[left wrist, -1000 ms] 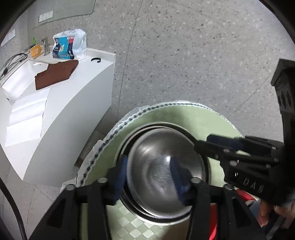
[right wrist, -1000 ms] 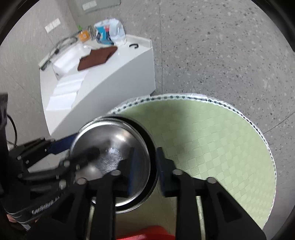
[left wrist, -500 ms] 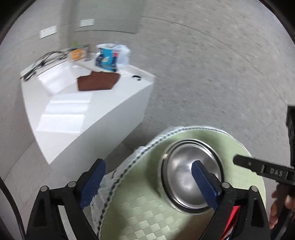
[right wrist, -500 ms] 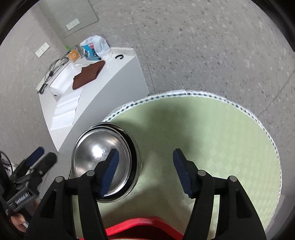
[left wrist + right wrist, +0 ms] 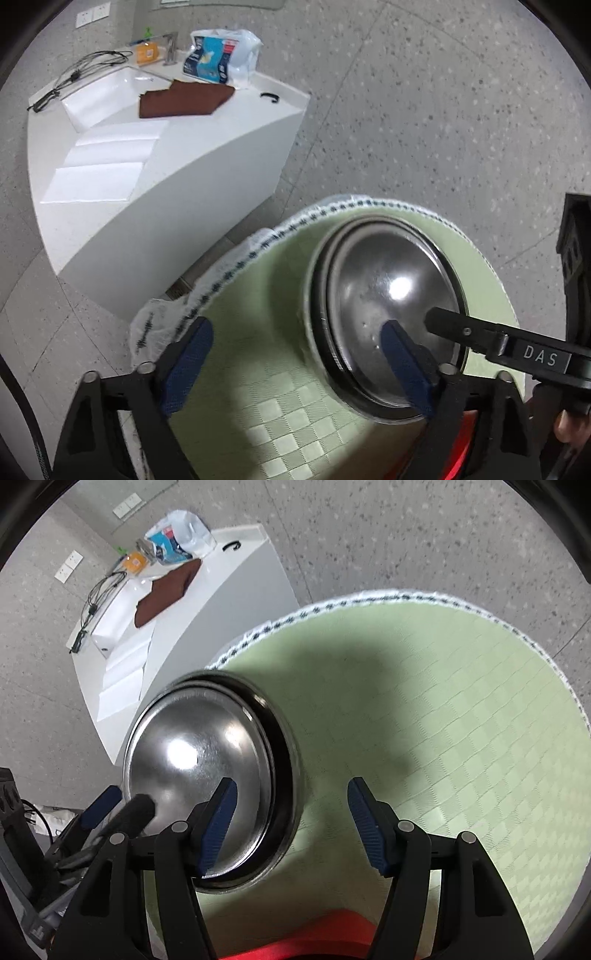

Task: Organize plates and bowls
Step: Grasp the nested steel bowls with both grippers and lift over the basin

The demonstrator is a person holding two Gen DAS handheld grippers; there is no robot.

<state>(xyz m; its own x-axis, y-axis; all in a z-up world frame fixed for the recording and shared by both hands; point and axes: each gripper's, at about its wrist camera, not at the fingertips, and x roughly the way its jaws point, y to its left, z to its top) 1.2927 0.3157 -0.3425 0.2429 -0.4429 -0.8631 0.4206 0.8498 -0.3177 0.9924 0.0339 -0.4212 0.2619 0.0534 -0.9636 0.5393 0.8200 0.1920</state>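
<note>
Both hand-held grippers, left (image 5: 295,365) and right (image 5: 291,823), are hovering wide and empty over the nested steel bowls (image 5: 207,771); recentring the stack needs balanced two-sided rim grips.

Red object (image 5: 325,936) at the bottom of the right wrist view: cut off by the frame edge and partly behind the gripper arms, identity unclear. Bowl stack (image 5: 388,317): near rim blurred, lower bowls hidden under the top one, count not readable. Packaging print on the bag (image 5: 221,59) on the far counter too small to read.
</note>
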